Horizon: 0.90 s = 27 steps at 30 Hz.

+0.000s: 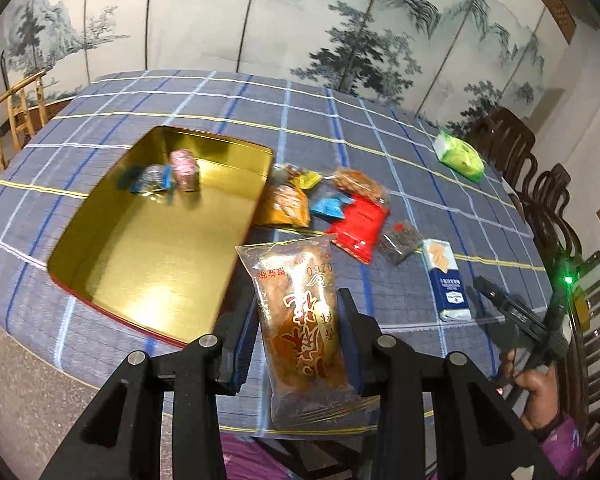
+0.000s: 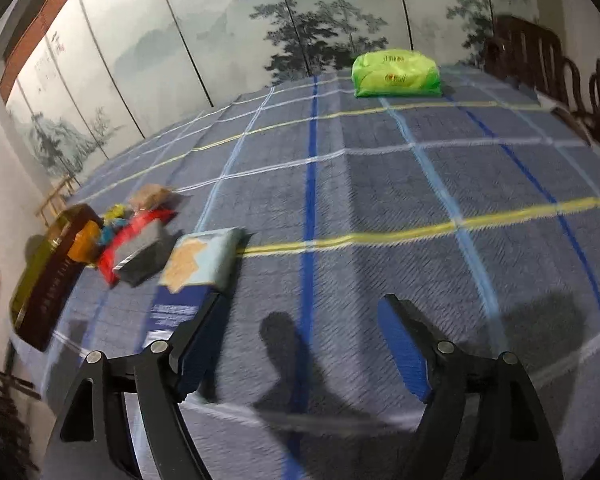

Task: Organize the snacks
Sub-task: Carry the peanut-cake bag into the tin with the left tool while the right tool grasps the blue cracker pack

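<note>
Left gripper (image 1: 300, 320) clamps a brown pastry pack (image 1: 304, 320), lifted over the cloth's (image 2: 380, 200) near edge beside the gold tin (image 1: 160, 240). Right gripper (image 2: 308, 344) gapes wide, empty, above bare cloth; blue box (image 2: 198, 264) just left of it.

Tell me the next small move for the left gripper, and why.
Probably carry the brown snack packet left over the gold tin and let go. The left gripper is shut on it above the checked tablecloth, just right of the tin, where two wrapped snacks already lie.
</note>
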### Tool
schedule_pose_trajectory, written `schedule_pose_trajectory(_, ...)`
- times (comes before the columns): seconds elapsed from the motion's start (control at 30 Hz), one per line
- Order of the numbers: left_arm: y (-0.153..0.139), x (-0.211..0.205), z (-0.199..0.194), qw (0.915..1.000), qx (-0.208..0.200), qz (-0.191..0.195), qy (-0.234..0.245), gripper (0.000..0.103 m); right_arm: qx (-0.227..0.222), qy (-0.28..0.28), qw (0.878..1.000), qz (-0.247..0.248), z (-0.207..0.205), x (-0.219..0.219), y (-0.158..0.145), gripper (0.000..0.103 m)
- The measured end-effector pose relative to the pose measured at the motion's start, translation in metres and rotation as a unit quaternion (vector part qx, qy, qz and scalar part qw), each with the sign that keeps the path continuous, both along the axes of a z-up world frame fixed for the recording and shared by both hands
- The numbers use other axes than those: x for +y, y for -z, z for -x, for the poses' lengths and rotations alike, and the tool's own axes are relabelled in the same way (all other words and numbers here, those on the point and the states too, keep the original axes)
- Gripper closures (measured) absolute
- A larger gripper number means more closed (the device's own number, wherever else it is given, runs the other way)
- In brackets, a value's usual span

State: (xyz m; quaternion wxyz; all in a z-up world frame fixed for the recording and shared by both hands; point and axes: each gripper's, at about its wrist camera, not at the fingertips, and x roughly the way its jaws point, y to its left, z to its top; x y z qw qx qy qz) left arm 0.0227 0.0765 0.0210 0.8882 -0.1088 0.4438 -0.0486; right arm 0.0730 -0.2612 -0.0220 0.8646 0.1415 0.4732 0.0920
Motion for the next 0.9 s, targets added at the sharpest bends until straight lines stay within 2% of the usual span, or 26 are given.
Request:
schedule_pose_trajectory(0.07,-0.001,0.007,0.0,1.0,-0.001,0.0,-0.007,0.069,0.004,0.0,1.0,-0.027,0.003,0.008,-0.007,0.025)
schedule_pose_trajectory(0.2,-0.001,0.02,-0.001,0.9998,-0.002,0.003,-0.017,0.069,0.001,-0.031,0.999,-0.025,0.0,0.04,-0.025,0.024)
schedule_pose_trajectory(0.3,-0.002,0.029,-0.001,0.9997,-0.003,0.006,-0.025,0.069,0.007,-0.048,0.999,0.003,-0.005,0.066,-0.028,0.023)
schedule_pose_trajectory(0.37,-0.002,0.035,0.0,0.9996,-0.006,0.001,-0.029,0.069,0.021,-0.055,0.998,0.026,-0.01,0.078,-0.022,0.022)
schedule_pose_trajectory(0.47,-0.005,0.044,-0.002,0.9994,-0.01,-0.008,-0.032,0.069,0.042,-0.056,0.997,0.033,-0.015,0.086,-0.012,0.022)
schedule_pose_trajectory(0.53,-0.006,0.053,-0.006,0.9992,-0.011,-0.015,-0.036,0.069,0.05,-0.057,0.995,0.065,-0.017,0.091,-0.005,0.022)
schedule_pose_trajectory(0.6,-0.007,0.062,-0.011,0.9988,-0.014,-0.023,-0.041,0.069,0.044,-0.062,0.993,0.093,-0.017,0.094,-0.002,0.025)
schedule_pose_trajectory(0.7,-0.005,0.073,-0.02,0.998,-0.015,-0.038,-0.048,0.069,0.036,-0.077,0.989,0.12,-0.017,0.099,-0.002,0.039)
schedule_pose_trajectory(0.73,-0.003,0.077,-0.024,0.9979,-0.013,-0.042,-0.048,0.069,0.033,-0.079,0.989,0.122,-0.017,0.099,-0.002,0.051)
schedule_pose_trajectory(0.9,0.011,0.092,-0.048,0.9972,0.001,-0.064,-0.039,0.069,0.016,-0.089,0.988,0.124,-0.014,0.094,-0.002,0.052)
